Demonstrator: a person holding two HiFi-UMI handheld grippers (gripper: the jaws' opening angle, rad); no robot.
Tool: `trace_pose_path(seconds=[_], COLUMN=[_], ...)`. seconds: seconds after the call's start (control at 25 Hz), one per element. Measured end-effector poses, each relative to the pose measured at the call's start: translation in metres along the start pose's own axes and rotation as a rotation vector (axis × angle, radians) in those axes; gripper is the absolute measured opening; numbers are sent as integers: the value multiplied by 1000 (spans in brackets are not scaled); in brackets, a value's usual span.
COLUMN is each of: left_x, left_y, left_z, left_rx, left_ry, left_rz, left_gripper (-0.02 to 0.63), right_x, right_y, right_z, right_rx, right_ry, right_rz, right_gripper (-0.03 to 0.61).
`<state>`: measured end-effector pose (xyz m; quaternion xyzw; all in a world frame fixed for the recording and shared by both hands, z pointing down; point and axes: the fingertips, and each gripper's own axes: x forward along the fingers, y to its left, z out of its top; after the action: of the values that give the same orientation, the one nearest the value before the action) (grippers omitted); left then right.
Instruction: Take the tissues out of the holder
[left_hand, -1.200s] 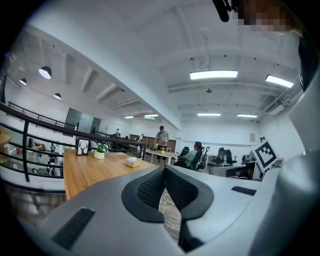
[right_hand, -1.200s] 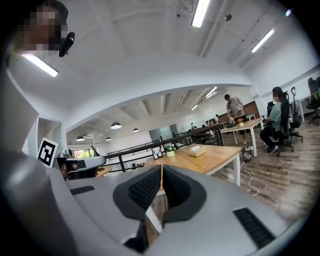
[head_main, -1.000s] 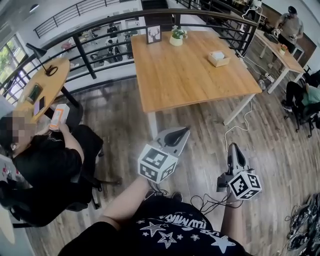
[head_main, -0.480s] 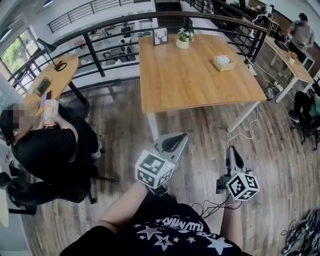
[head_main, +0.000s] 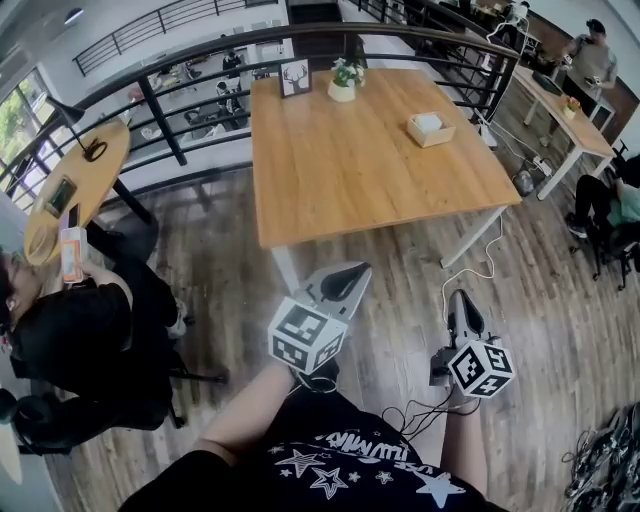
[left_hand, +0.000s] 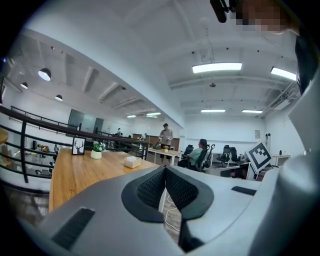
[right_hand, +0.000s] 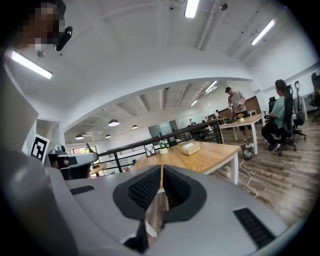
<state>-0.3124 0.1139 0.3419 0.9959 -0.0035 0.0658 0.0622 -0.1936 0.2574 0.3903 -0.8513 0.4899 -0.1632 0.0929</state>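
Note:
A small wooden tissue holder with white tissue on top stands near the right edge of the wooden table. It also shows far off in the left gripper view as the holder and in the right gripper view as the holder. My left gripper hangs over the floor just short of the table's near edge, shut and empty. To its right, my right gripper is also over the floor, shut with nothing held. Both are well short of the holder.
A potted plant and a framed deer picture stand at the table's far edge by a black railing. A seated person is at the left beside a round table. A white cable trails on the floor.
The head view has shifted and the table's near edge now lies a little closer to both grippers. Both grippers stay shut and empty.

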Motion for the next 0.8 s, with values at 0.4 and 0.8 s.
trace_pose_path(seconds=[0.4,0.8], left_x=[112,192], left_y=[90,183], left_z=[16,37], left_rx=[-19,28], left_ry=[6,31], left_rz=[-69,-105], left_gripper=[14,14], right_x=[118,230], right_y=[-45,-65], right_z=[27,60], right_rx=[43,125], right_ry=[7,-16], right_rz=[-100,-159], right_gripper=[23,23])
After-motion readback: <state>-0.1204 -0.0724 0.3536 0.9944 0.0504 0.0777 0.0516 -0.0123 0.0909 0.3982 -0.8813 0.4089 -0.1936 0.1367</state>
